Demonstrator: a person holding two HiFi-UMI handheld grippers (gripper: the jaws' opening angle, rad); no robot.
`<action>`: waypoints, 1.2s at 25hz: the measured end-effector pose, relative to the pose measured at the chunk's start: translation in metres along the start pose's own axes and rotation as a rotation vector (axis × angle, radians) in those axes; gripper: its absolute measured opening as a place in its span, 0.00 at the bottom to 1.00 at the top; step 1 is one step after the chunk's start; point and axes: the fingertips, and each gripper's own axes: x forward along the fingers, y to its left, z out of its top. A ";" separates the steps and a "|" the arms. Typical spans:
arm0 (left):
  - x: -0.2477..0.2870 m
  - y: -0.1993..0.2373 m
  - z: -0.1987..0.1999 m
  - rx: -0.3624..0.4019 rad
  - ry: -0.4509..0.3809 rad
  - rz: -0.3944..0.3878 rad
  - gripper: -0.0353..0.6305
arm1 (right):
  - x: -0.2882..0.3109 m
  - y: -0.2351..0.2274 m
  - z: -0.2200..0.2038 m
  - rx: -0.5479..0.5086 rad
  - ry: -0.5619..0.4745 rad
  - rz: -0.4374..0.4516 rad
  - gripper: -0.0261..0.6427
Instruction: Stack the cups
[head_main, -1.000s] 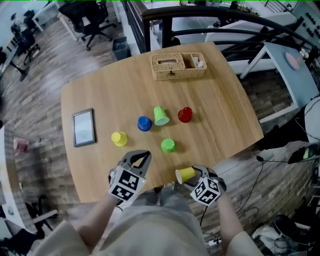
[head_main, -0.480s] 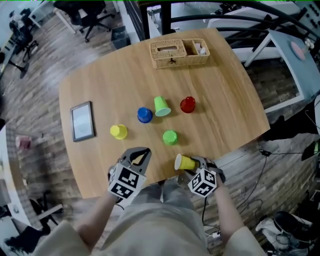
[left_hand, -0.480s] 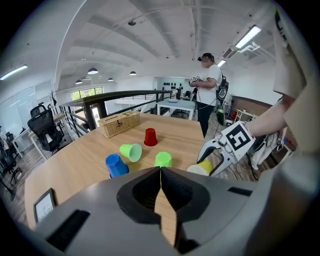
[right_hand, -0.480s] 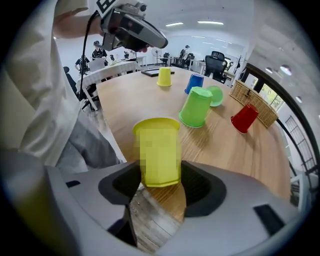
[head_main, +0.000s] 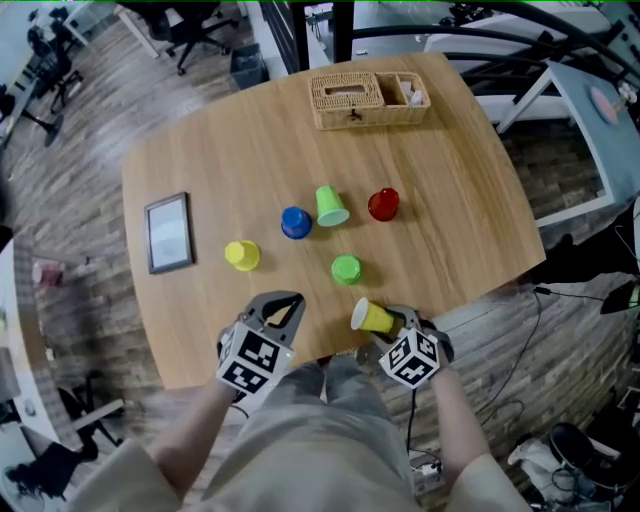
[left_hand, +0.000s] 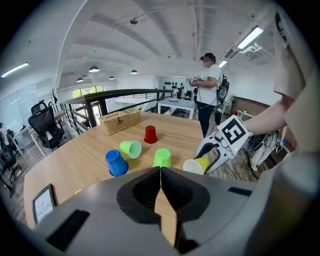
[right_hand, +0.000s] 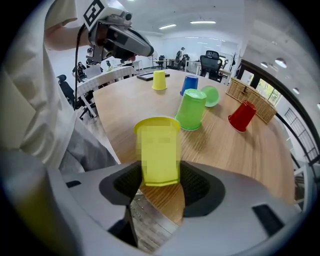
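Wooden table (head_main: 450, 200) is carrying five loose cups, and a sixth is riding in the right gripper (head_main: 388, 322). That gripper's jaws have just been closing. They are now pressing on the base end of the held yellow cup (head_main: 373, 317) from both sides. The cup is lying nearly level in the grip, with its mouth facing away from the person toward the middle of the table. It is hanging over the table's near edge.

Left gripper (head_main: 283, 302) is hovering over the same near edge, to the left of the right one. Its jaws are pressing together with nothing between them.

Green cup (head_main: 346, 269) is standing mouth-down just beyond the held one and is the nearest to it. Farther back, the pale green cup (head_main: 331, 205) is lying on its side. The blue cup (head_main: 295, 222) is sitting mouth-down just beside it on the left. The red cup (head_main: 383, 204) is standing mouth-down to the right, a little apart. The standing yellow cup (head_main: 241, 255) is sitting mouth-down on the left, apart from the cluster.

Wicker basket (head_main: 368, 98) is sitting at the far edge of the table. A framed card (head_main: 168, 232) is lying flat near the left edge.
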 end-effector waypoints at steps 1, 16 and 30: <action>-0.001 -0.001 0.002 0.002 -0.008 -0.006 0.09 | -0.003 -0.001 0.003 0.007 -0.009 -0.007 0.42; -0.049 -0.014 0.060 0.030 -0.175 -0.018 0.09 | -0.108 -0.032 0.082 -0.008 -0.199 -0.169 0.42; -0.092 -0.063 0.100 0.074 -0.332 -0.248 0.54 | -0.153 -0.013 0.118 -0.084 -0.255 -0.160 0.42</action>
